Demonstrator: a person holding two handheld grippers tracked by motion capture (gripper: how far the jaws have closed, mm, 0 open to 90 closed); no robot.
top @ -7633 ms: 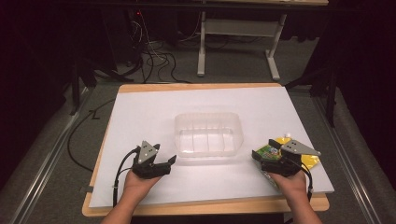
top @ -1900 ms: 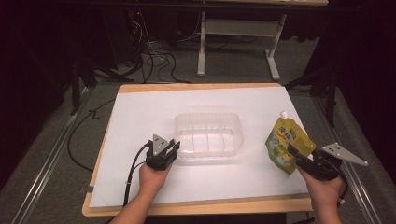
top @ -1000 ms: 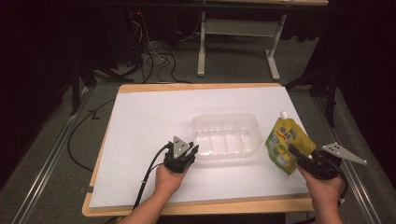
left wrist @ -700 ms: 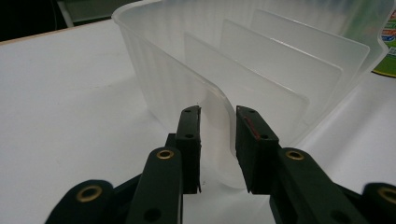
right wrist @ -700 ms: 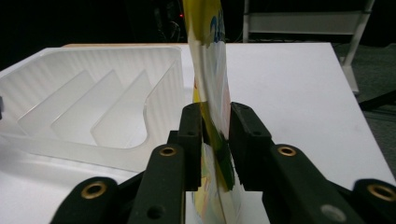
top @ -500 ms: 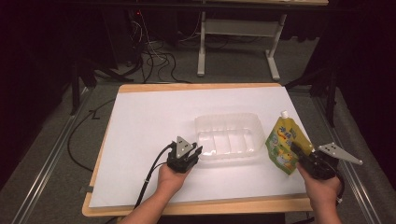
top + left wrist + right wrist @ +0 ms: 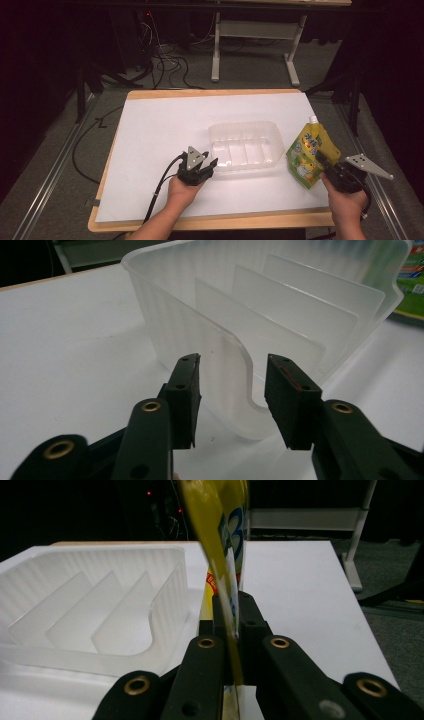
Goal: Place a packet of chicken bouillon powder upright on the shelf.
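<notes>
1. High view, against the earlier frames: the clear tray now lies right of the table's middle, shifted toward 3 o'clock from where it lay centred. The pouch, once flat at the right edge, stands upright just beside the tray's right end.
2. High view: the left gripper sits at the tray's 7 o'clock corner. The right gripper clamps the pouch's lower edge at 4 o'clock.
3. Left gripper view: its jaws have just been opening and stand narrowly apart, the tray's curved rim between the pads without either pressing on it.
4. Right gripper view: the jaws are closed tight on the pouch's thin yellow edge; the tray lies at 9 o'clock.
5. Surface and room: a white sheet covers the wooden table. Cables and a white table frame stand on the grey floor at 12 o'clock, in a dark room.
</notes>
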